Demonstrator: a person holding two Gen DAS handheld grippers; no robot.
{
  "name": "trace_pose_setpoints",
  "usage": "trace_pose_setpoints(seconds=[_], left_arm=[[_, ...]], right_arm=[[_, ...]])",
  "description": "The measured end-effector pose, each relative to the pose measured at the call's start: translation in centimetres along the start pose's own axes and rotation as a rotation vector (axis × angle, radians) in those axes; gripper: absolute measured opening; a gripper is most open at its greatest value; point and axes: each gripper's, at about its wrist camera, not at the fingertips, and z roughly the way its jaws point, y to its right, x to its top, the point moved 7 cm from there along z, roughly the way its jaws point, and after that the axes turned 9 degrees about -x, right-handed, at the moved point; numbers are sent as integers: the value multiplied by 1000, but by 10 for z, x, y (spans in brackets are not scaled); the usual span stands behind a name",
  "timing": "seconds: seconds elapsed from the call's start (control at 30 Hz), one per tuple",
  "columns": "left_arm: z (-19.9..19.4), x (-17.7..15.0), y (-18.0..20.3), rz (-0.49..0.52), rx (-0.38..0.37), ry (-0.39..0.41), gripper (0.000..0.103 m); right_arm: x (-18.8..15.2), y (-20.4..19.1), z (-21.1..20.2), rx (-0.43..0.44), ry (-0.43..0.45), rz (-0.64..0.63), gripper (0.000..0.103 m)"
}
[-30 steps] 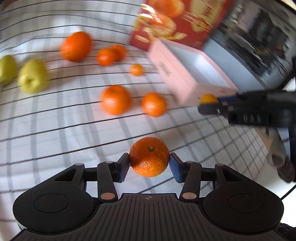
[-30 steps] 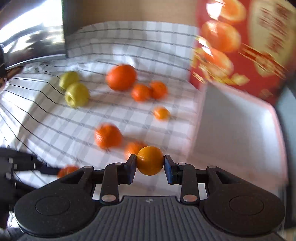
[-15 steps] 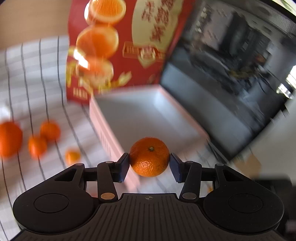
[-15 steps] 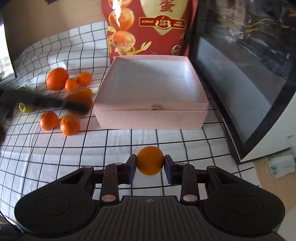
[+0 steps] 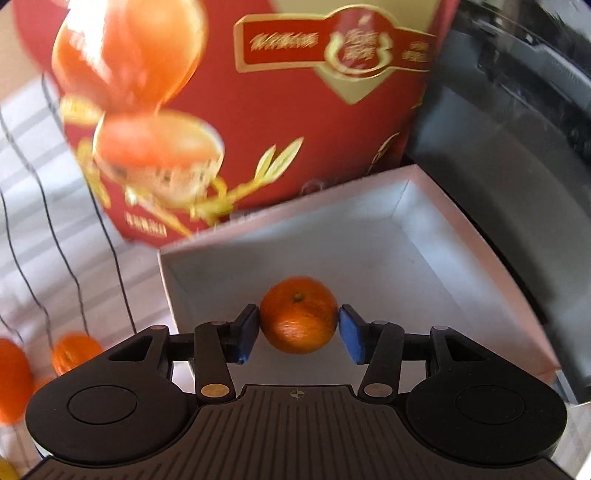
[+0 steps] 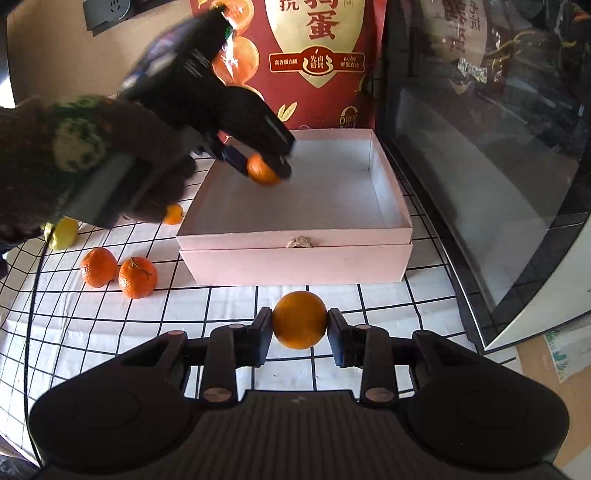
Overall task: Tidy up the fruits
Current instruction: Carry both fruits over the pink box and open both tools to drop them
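this looks like a home kitchen or dining corner. a white cloth with a black grid (image 6: 110, 332) covers the table, loose tangerines (image 6: 137, 277) lie on it, and a red printed food bag (image 6: 317, 62) stands behind a pink gift box (image 6: 295, 258). beside the box is a glass-doored countertop oven (image 6: 498, 166); a wall socket (image 6: 107, 11) shows up top.
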Motion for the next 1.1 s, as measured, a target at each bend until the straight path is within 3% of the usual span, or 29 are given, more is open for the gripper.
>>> trace_pose_setpoints(seconds=[0.07,0.2,0.3,0.4,0.57,0.7,0.77,0.9,1.1], left_arm=[[-11,5,2,-5,-23,51,51],[-66,10,-16,-108,-112,243,51],[-116,-10,-37,-193,-149,346,51],[-155,-51,-56,-252,-140,398,50],[-188,-133,-87,-375,-141,414,50],[-197,-191,-110,-444,-55,406,50],[-204,-214,-119,-476,-11,385,50],[-202,-247,-143,-549,80,348,50],[-209,-258,-155,-543,107,352,50]], right_arm=[[4,0,2,12,6,-18,31],[25,-3,-5,39,68,-73,31],[51,-6,-6,46,110,-104,31],[84,-12,12,24,123,-143,31],[127,-19,66,-5,65,-169,31],[139,-22,107,-100,28,-231,32],[138,-23,121,-125,10,-242,38],[130,-30,119,-91,-3,-204,51],[118,-53,80,-31,65,-187,61]])
